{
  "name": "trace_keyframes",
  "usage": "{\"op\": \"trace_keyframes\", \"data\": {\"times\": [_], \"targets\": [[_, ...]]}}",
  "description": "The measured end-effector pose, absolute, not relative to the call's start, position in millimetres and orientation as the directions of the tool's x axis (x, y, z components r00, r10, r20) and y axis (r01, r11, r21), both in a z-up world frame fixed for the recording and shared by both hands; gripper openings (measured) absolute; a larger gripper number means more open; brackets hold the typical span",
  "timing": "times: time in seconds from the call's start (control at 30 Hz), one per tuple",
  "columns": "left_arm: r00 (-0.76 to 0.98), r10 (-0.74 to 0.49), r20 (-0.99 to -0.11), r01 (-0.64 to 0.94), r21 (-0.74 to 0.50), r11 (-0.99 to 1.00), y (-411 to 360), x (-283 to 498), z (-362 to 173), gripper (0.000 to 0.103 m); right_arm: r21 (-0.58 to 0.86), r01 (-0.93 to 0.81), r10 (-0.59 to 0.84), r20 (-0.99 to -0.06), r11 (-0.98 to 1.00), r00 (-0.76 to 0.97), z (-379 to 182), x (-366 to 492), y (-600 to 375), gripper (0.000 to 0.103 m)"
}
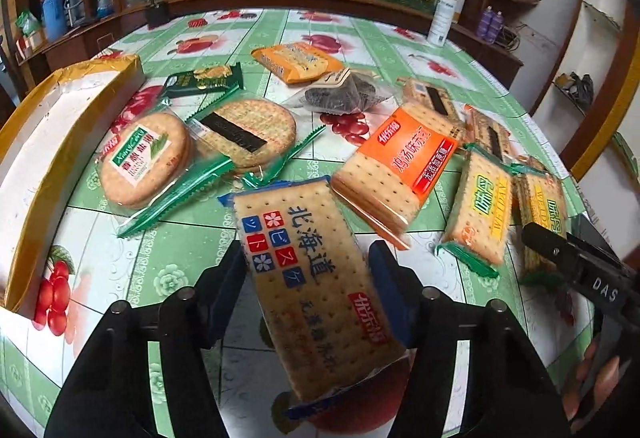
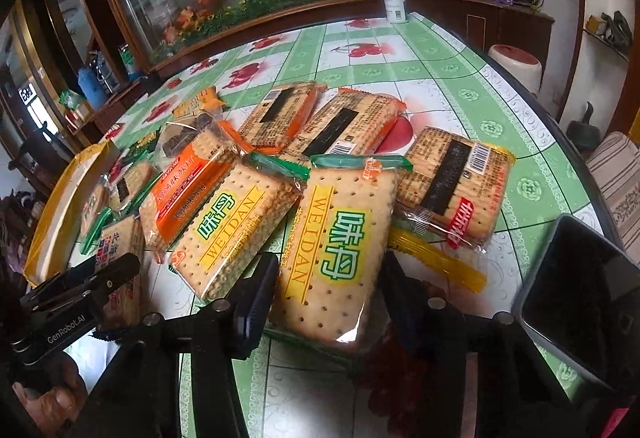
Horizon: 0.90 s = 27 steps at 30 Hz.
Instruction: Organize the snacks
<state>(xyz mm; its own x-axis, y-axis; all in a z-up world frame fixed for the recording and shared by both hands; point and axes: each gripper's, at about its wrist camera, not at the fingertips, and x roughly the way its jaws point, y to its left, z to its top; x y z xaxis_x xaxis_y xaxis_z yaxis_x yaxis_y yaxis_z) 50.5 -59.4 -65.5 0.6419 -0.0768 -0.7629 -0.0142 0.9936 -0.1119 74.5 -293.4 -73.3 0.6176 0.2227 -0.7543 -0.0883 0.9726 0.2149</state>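
Left gripper [image 1: 308,278]: jaws clamping the blue cracker pack [image 1: 312,286], readying it for the box [image 1: 48,142].
Right gripper [image 2: 328,290]: jaws pinching a Weidan cracker pack [image 2: 340,250] by its sides for sorting.

The blue-edged cracker pack [image 1: 316,278] sat tilted, its near end off the cloth. Beside it lay an orange-banded cracker pack [image 1: 400,166], and further left two round biscuit packs [image 1: 144,158], one label up, the other [image 1: 248,130] showing a black strip. Behind them lay a dark green packet [image 1: 204,78], an orange packet [image 1: 298,60] and a clear pouch of dark pieces [image 1: 340,94]. To the right, two yellow-labelled Weidan packs [image 2: 336,246] [image 2: 236,226] lay side by side, three packs [image 2: 456,178] behind them face down.
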Motion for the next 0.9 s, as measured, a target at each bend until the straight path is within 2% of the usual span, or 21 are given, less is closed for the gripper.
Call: {"op": "trace_keyframes", "data": {"times": [0.23, 0.27, 0.3, 0.33, 0.37, 0.67, 0.9], "targets": [[0.682, -0.118, -0.722, 0.030, -0.133, 0.991, -46, 32, -47, 0.058, 0.240, -0.111, 0.251, -0.697, 0.964, 0.672, -50, 54, -300, 0.050], [0.692, -0.115, -0.712, 0.034, -0.127, 0.991, -45, 29, -44, 0.058, 0.243, -0.118, 0.257, -0.688, 0.963, 0.679, -45, 52, -299, 0.038], [0.702, -0.116, -0.703, 0.035, -0.129, 0.991, -42, 25, -40, 0.058, 0.243, -0.126, 0.261, -0.676, 0.962, 0.689, -39, 48, -298, 0.023], [0.708, -0.121, -0.696, 0.033, -0.138, 0.990, -38, 23, -37, 0.058, 0.271, -0.144, 0.294, -0.665, 0.952, 0.687, -35, 47, -297, 0.020], [0.713, -0.127, -0.690, 0.032, -0.149, 0.988, -34, 20, -34, 0.058, 0.316, -0.164, 0.339, -0.650, 0.934, 0.680, -31, 46, -298, 0.020], [0.770, -0.083, -0.632, -0.038, -0.175, 0.984, 10, 3, -9, 0.058, 0.323, -0.254, 0.407, -0.630, 0.912, 0.661, -14, 46, -256, 0.020], [0.797, 0.061, -0.601, -0.194, -0.158, 0.968, 84, -7, 7, 0.058, 0.350, -0.428, 0.551, -0.588, 0.833, 0.592, 9, 62, -169, 0.020]]}}
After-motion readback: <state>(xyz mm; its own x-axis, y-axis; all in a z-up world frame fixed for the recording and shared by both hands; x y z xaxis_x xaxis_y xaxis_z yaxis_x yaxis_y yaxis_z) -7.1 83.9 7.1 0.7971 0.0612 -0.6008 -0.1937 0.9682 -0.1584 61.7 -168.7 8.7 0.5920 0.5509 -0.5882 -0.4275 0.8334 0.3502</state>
